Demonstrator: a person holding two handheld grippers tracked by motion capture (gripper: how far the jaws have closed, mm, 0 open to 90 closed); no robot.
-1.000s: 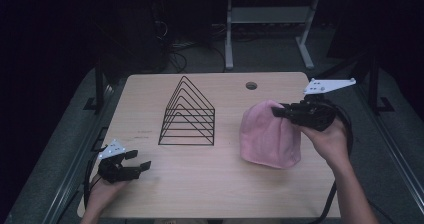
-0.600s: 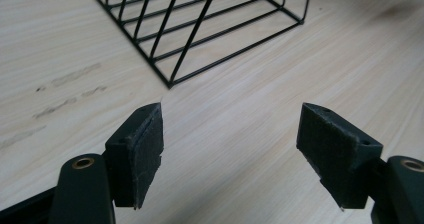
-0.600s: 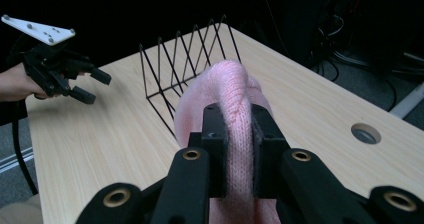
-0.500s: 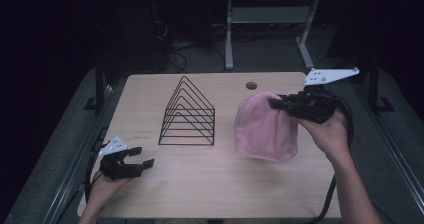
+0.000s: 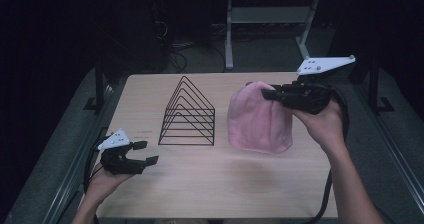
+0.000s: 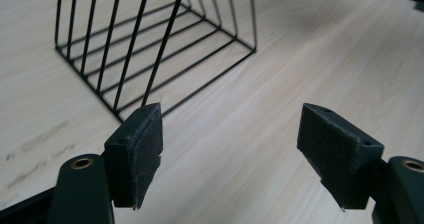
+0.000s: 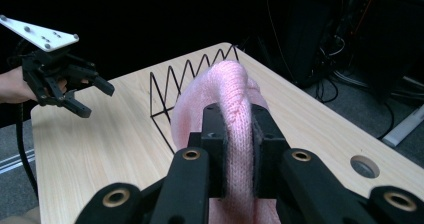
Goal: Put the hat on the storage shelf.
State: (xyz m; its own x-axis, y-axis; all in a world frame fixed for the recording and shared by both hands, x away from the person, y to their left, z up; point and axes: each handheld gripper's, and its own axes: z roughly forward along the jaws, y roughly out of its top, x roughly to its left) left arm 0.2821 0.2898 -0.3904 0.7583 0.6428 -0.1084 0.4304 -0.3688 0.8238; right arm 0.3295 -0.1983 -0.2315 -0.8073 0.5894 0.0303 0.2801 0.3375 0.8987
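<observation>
Right tongs [image 5: 267, 92] pinch the top fold of a pink hat [image 5: 260, 119], lifting it over the bench [image 5: 225, 184], its hem about touching the wood. Beside it stands a wire rack [image 5: 188, 114]. Left tongs [image 5: 145, 152] hang spread wide, holding nothing, near the bench's left edge.

A pink knitted hat [image 5: 259, 121] is hanging upright, pinched at its crown, its open lower rim draping just above the surface [image 5: 210, 184], right of a black wire rack [image 5: 189, 114].
</observation>
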